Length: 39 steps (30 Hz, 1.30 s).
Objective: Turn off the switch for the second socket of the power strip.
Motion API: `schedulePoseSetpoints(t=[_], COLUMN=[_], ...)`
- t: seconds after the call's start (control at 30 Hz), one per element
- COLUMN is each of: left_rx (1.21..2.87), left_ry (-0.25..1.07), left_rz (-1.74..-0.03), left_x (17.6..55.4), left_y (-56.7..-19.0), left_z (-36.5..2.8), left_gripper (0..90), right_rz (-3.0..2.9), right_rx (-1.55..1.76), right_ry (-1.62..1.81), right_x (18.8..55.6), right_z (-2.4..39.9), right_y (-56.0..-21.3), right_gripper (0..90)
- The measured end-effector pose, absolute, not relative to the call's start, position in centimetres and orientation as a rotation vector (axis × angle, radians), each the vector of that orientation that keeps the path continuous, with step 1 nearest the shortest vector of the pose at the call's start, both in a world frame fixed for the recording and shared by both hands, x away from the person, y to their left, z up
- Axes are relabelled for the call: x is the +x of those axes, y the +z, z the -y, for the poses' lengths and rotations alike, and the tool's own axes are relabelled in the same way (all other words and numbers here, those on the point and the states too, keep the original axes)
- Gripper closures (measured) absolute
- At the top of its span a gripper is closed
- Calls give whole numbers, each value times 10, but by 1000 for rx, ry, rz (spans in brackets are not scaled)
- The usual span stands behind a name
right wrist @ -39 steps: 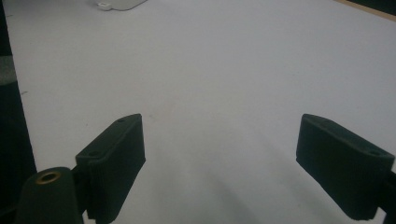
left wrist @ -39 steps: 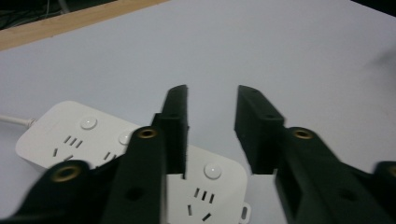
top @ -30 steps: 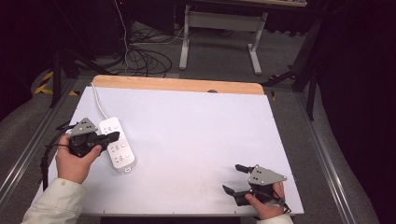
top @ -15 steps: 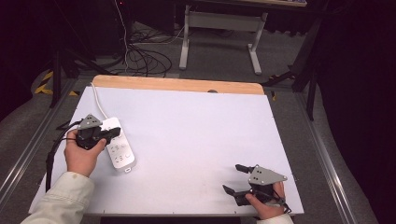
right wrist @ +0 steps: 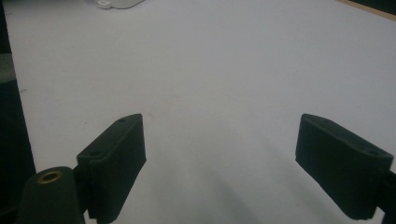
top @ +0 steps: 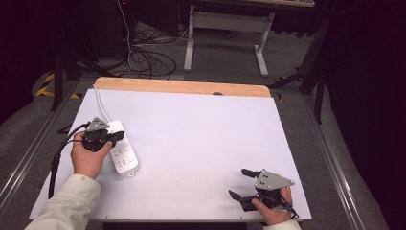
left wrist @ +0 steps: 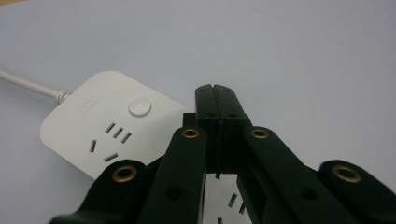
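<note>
A white power strip (top: 123, 155) with a white cord (top: 99, 100) lies at the left of the white table. My left gripper (top: 119, 135) hovers over the strip's upper half, jaws pressed together with nothing between them. In the left gripper view the power strip (left wrist: 102, 126) shows its round button (left wrist: 139, 107) and sockets just left of my left gripper's (left wrist: 215, 88) tips. Near the front right edge my right gripper (top: 242, 183) rests open over bare table; in the right gripper view the right gripper (right wrist: 219, 130) has its pads wide apart and empty.
The table (top: 201, 134) has a wooden strip (top: 182, 87) along its far edge. Beyond it stand a metal desk frame (top: 225, 38) and loose cables (top: 143, 57) on the floor. An end of the power strip (right wrist: 114, 3) peeks in at the top of the right gripper view.
My left hand has moved right and a little toward the far side, bringing its shut gripper over the power strip. The right gripper has stayed put.
</note>
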State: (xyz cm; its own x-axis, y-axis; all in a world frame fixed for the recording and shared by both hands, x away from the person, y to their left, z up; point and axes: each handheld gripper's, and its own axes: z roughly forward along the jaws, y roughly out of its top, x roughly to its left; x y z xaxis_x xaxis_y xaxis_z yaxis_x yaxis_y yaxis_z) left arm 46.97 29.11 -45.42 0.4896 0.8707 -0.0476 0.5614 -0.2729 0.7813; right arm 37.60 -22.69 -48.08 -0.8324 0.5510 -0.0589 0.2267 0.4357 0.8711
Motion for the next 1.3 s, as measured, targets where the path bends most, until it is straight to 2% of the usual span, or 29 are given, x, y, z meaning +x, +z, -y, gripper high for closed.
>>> schedulePoseSetpoints(t=[0.73, 1.3], left_rx=[2012, 1979], left_ry=[514, 527], left_rz=[-1219, -1212], left_x=[477, 476], left_y=[-463, -469], left_z=[-292, -293], left_gripper=[898, 899], right_rz=[-2361, -2363], right_rx=[667, 666], right_ry=[1358, 1355], right_x=[376, 376], right_z=[227, 227], right_y=[-481, -481], right_gripper=[166, 166])
